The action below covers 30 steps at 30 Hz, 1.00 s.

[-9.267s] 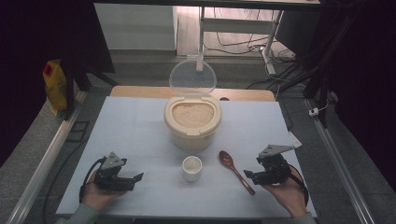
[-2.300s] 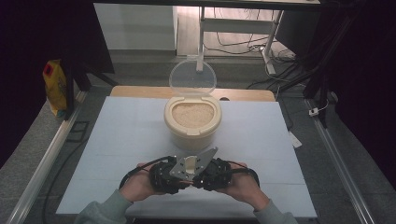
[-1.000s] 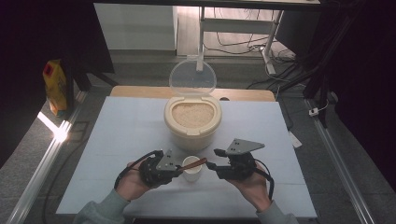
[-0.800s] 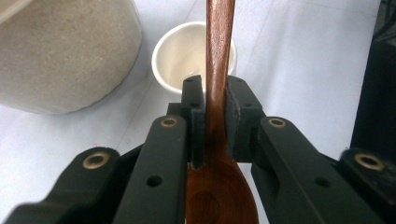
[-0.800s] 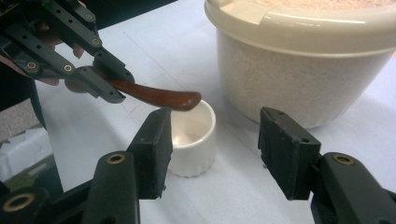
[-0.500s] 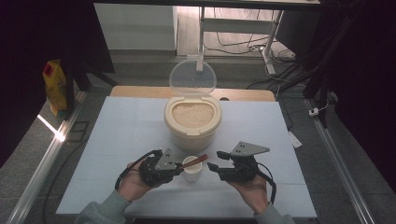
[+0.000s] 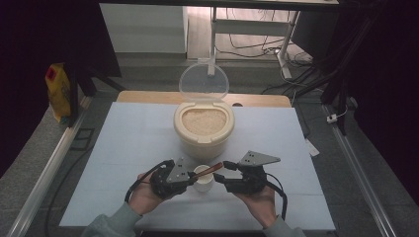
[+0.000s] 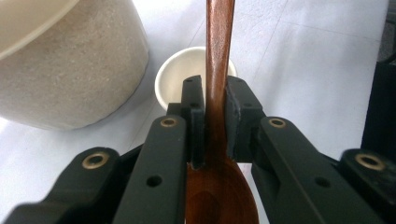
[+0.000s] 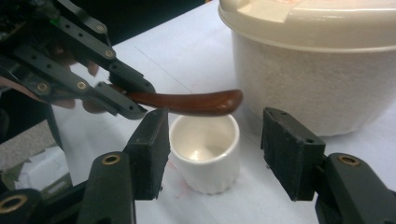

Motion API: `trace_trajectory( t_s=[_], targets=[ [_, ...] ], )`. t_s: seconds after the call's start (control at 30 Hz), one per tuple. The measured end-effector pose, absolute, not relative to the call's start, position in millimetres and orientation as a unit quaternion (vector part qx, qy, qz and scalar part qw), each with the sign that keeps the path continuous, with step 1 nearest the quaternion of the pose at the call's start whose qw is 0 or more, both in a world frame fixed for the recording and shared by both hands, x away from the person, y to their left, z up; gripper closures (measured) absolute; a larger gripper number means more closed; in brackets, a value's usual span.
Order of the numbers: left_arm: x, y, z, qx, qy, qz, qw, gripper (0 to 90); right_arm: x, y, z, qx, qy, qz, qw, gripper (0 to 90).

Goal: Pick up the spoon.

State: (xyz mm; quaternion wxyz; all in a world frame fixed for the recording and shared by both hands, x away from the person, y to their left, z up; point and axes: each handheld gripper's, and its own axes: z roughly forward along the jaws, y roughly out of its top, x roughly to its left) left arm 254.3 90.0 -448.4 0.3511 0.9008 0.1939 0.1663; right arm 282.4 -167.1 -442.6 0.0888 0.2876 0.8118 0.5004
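We list a smooth brown wooden spoon (image 8: 218, 60), clamped at its neck by the left gripper (image 7: 184, 176), its handle reaching over a small glossy white cup (image 9: 205, 151) near the table's (image 7: 123, 143) front edge. The cup's round bowl looks empty. The right gripper (image 9: 212, 156) stands wide apart, one jaw on each side of the cup, not touching it. Just behind sits a cream, matte, round container (image 7: 203, 129) of rice, its clear lid (image 7: 203, 81) upright.
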Motion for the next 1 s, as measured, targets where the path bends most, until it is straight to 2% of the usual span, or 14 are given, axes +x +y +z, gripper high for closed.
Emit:
trace_trajectory(
  t_s=[0.47,1.0],
  targets=[
    [250.7,82.2,-451.3,0.902,0.187,0.180,0.346,78.2,279.3,-156.5,-444.9,0.296,0.796,0.522,0.075,47.0],
    [246.8,77.1,-453.3,0.905,0.175,0.198,0.333,78.2,279.9,-154.1,-442.8,0.309,0.765,0.563,0.053,64.4]
  ],
)
